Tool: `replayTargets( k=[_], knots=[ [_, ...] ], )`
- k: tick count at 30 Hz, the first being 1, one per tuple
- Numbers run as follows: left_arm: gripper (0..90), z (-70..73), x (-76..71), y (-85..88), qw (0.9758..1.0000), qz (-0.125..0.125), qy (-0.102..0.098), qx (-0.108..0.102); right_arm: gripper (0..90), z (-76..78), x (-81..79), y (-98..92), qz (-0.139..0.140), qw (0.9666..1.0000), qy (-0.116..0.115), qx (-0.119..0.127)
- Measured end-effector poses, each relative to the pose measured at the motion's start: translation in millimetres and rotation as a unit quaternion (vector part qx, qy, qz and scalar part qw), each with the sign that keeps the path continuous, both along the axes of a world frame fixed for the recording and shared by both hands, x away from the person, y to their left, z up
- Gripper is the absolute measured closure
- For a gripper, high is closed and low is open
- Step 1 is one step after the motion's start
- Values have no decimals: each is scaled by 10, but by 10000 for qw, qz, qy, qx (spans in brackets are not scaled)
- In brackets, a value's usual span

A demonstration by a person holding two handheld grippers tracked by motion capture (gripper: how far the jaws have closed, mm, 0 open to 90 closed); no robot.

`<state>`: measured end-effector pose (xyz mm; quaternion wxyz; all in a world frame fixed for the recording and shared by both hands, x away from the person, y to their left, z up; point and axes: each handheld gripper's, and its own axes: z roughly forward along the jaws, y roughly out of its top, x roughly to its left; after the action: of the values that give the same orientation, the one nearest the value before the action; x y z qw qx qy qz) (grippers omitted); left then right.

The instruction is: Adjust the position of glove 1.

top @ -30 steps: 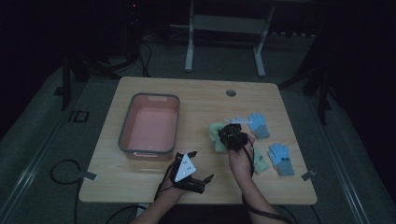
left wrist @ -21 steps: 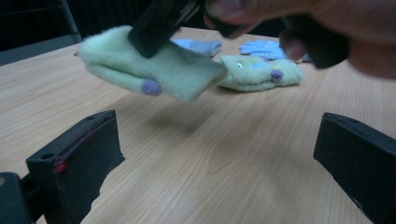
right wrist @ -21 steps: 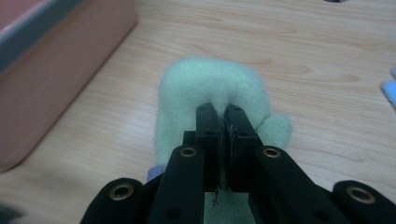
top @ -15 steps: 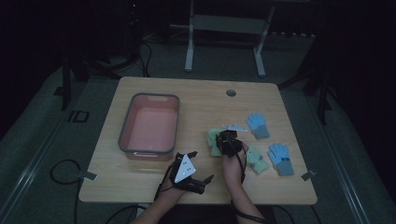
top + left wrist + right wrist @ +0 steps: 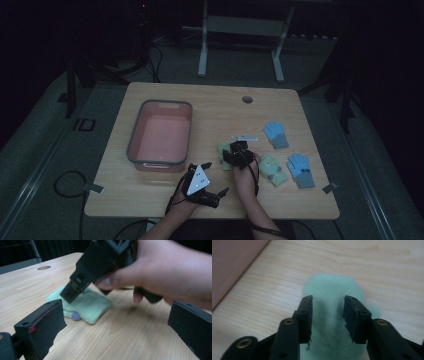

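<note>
A mint green glove point(image 5: 332, 287) lies flat on the wooden table point(image 5: 215, 107), just right of the pink tub point(image 5: 186, 135). My right gripper point(image 5: 327, 300) is pressed down over it, open, one jaw on each side of the fabric. In the high view that right gripper point(image 5: 234, 154) covers most of the green glove point(image 5: 222, 148). My left gripper point(image 5: 116, 306) stands open near the front edge with nothing between its jaws, facing the green glove point(image 5: 87, 303) and the right gripper point(image 5: 73, 291). The high view puts the left gripper point(image 5: 206, 189) beside the right hand.
A second green glove point(image 5: 273, 170) and two blue gloves point(image 5: 276, 134) point(image 5: 301, 170) lie on the right half of the table. A round cable hole point(image 5: 247, 99) sits at the back. The tub holds nothing visible.
My right gripper has moved left and toward the person, from near the blue gloves to the green glove beside the tub. The left gripper has stayed put.
</note>
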<state>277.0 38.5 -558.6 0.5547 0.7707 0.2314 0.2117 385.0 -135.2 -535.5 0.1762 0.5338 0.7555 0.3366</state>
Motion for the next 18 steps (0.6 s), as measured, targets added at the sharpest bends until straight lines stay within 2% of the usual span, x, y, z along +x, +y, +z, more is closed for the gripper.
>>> replayTargets(
  k=[4,7,9,10,11,12,13,15,18],
  knots=[
    [6,-1,-2,-5,10000,-14,-12,13,583,179,20,-150,337,9992,-213,-61],
    [6,-1,-3,-7,10000,-23,-15,15,588,302,19,-273,602,9972,-401,-167],
    [6,-1,-1,-7,10000,-28,-8,23,590,329,25,-316,711,9966,-386,-158],
    [6,-1,-1,-7,10000,-28,-8,23,590,350,33,-357,907,9952,-357,-59],
    [6,-1,-3,-8,10000,-19,-21,35,591,384,32,-450,1150,9924,-392,-210],
    [6,-1,-6,-8,10000,-20,-33,36,590,391,31,-504,1362,9898,-386,-184],
    [6,-1,-6,-8,10000,-20,-33,36,590,391,31,-504,1362,9898,-386,-184],
    [6,-1,-8,-9,10000,-23,-55,49,596,395,23,-604,1539,9865,-406,-388],
    [7,-2,-8,-11,10000,-17,-39,47,604,404,19,-825,1920,9803,-292,-354]
  ],
)
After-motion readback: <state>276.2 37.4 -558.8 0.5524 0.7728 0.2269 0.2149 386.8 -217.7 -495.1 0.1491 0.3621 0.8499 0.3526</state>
